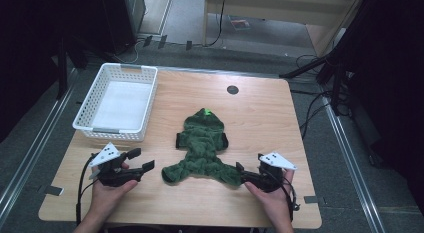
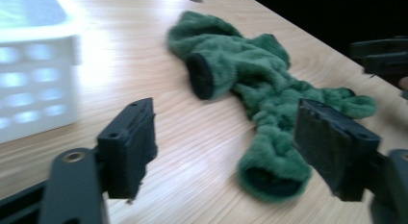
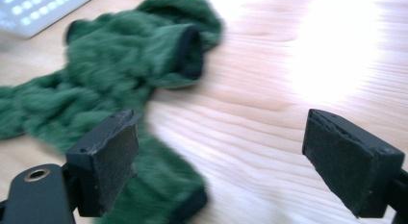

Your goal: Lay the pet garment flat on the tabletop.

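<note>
A green fuzzy hooded garment (image 1: 203,148) lies flat in the middle of the wooden table (image 1: 260,113), hood toward the far side and two legs spread toward me. My left gripper (image 1: 141,161) is open just left of the garment's left leg cuff (image 2: 269,178), with nothing between its pads. On the right, my right gripper (image 1: 240,174) is open too, its tips at the right leg cuff (image 3: 185,197). In the right gripper view a sleeve with a black cuff (image 3: 190,53) lies ahead of the jaws.
A white perforated basket (image 1: 120,100) with a white liner stands at the table's far left. A round cable hole (image 1: 232,90) sits near the far edge. Bare wood spreads right of the garment. Cables and stands crowd the floor beyond the table.
</note>
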Motion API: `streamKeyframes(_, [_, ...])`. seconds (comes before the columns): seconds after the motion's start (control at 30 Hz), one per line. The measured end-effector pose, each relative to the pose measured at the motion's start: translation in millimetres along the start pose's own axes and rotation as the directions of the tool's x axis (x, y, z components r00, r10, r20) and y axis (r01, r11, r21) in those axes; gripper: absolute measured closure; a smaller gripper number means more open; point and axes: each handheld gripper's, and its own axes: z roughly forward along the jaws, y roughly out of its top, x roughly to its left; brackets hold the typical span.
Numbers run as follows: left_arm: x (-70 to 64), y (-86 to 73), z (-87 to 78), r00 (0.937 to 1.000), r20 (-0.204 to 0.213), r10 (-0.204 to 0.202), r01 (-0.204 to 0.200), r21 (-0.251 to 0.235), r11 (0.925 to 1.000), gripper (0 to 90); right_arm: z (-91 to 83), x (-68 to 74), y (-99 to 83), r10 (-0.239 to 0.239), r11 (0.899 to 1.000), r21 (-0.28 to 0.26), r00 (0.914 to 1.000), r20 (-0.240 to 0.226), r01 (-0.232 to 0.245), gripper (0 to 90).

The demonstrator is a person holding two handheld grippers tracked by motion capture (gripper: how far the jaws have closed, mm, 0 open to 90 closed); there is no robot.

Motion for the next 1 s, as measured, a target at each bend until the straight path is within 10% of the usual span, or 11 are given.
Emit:
streamKeyframes(0.4, [53.3,-11.0,-54.2,0.9838,-0.16,-0.08,0.072,-0.055,0.9959,0.9,-25.4,-38.8,-17.5,0.034,0.999,0.004,0.9956,0.088,-0.034,0.0])
streamKeyframes(0.73, [94.6,-31.7,-82.5,0.9502,-0.267,-0.16,0.157,-0.035,0.987,0.9,-39.1,-62.2,-39.4,0.053,0.998,0.03,0.9908,0.124,-0.058,0.0])
streamKeyframes(1.0, [85.7,-31.0,-72.9,0.9602,-0.27,-0.07,0.078,0.017,0.9968,0.9,-39.3,-72.2,-49.7,0.089,0.995,0.029,0.9882,0.125,-0.094,0.0])
